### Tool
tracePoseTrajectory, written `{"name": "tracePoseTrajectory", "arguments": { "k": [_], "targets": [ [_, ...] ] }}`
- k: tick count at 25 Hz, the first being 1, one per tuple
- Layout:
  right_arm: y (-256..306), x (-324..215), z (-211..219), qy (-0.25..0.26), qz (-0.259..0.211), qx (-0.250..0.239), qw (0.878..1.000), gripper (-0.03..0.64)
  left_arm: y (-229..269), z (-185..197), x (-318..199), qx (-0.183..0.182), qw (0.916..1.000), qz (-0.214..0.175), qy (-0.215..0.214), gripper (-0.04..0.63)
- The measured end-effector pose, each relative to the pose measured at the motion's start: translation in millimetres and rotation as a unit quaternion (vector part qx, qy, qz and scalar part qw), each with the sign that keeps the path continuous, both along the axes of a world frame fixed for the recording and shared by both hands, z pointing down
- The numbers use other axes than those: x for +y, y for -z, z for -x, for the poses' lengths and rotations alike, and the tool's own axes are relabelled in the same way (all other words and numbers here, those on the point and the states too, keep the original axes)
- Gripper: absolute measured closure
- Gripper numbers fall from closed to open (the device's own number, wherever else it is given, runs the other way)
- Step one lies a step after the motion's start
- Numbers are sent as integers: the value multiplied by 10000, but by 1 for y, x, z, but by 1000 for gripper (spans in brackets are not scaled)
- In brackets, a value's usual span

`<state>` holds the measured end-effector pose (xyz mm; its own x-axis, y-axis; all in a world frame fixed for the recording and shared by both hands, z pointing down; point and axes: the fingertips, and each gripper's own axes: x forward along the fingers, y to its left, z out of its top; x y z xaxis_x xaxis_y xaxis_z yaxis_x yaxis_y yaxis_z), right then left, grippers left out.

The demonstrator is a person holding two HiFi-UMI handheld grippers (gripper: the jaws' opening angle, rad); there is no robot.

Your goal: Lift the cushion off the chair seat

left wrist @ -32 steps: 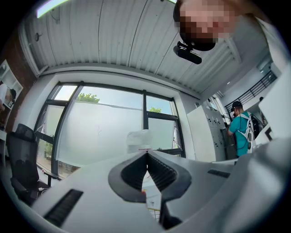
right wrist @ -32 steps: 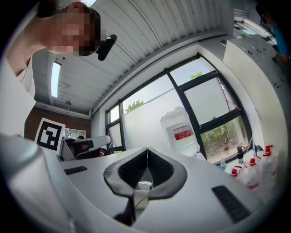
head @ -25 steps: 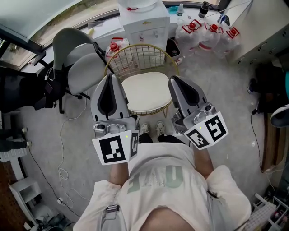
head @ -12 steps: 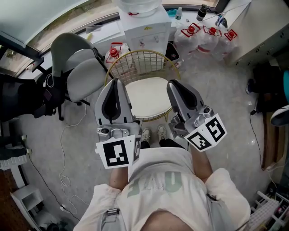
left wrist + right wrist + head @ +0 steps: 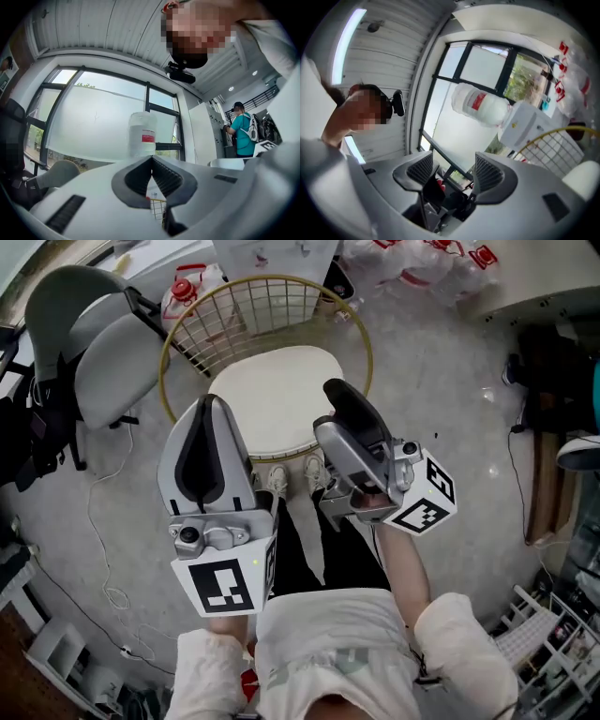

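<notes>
Right gripper [image 5: 325, 407] rolled, jaws opening; left gripper [image 5: 208, 404] lower, nearer cushion [image 5: 272, 395].

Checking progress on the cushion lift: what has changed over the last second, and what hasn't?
The left hand-held gripper and the right hand-held gripper have come down toward the chair. The right one has rolled onto its side, and its jaws are opening with nothing between them. The left one stays shut and empty. The cushion still lies on the seat, untouched.
</notes>
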<state>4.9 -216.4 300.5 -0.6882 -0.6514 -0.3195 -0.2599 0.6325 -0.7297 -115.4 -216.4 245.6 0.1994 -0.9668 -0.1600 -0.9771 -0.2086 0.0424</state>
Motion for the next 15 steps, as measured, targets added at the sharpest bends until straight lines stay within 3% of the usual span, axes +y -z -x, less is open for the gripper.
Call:
{"name": "tracePoseTrajectory", "arguments": {
  "k": [4, 9, 15],
  "targets": [
    [-87, 18, 4, 389, 752, -461, 9953, 347, -83, 10, 7, -4, 9993, 350, 136, 582],
    [-208, 58, 4, 112, 1683, -547, 9842, 347, -178, 27, 33, -21, 9965, 819, 174, 583],
    [-319, 88, -22, -446, 2417, -605, 9674, 347, -242, 24, 44, 134, 9942, 1058, 149, 581]
  ]
}}
